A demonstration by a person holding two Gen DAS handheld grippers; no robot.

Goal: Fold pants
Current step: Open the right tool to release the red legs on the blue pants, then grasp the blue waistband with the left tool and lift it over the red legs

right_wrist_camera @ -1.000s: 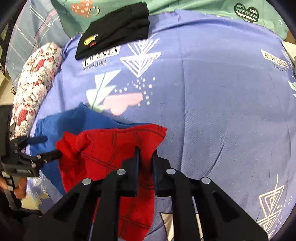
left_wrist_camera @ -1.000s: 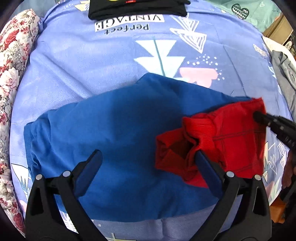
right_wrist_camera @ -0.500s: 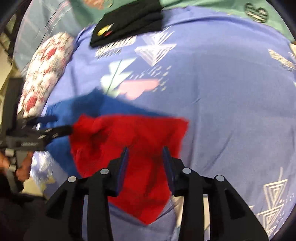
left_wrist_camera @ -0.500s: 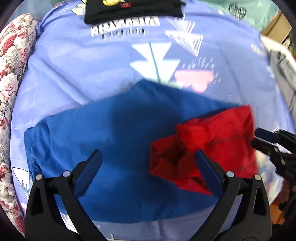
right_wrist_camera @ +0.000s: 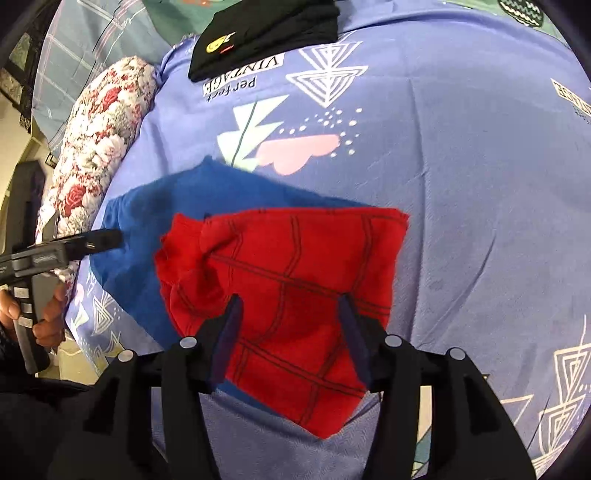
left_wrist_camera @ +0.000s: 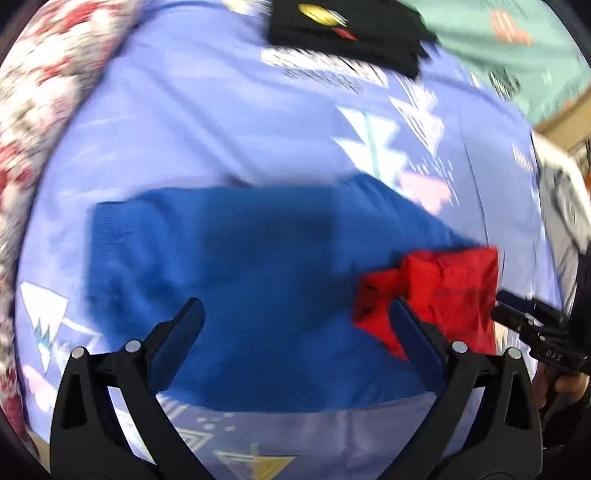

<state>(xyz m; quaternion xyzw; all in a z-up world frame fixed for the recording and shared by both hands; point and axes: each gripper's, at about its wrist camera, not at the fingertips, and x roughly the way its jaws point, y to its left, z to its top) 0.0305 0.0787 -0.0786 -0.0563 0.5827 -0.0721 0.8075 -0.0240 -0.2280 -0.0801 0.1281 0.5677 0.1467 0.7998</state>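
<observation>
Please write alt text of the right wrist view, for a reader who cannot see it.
The open right gripper hovers over the red part of the pants, which lies partly on the blue part, on a lilac patterned bedsheet. A folded black garment lies at the far end.

A bed with a lavender printed sheet [right_wrist_camera: 461, 166] carries blue fabric pants [right_wrist_camera: 147, 221], a folded black garment [right_wrist_camera: 266, 33] and a floral bolster [right_wrist_camera: 96, 140].

one blue pants [right_wrist_camera: 155, 206], one red garment [right_wrist_camera: 295, 280]
</observation>
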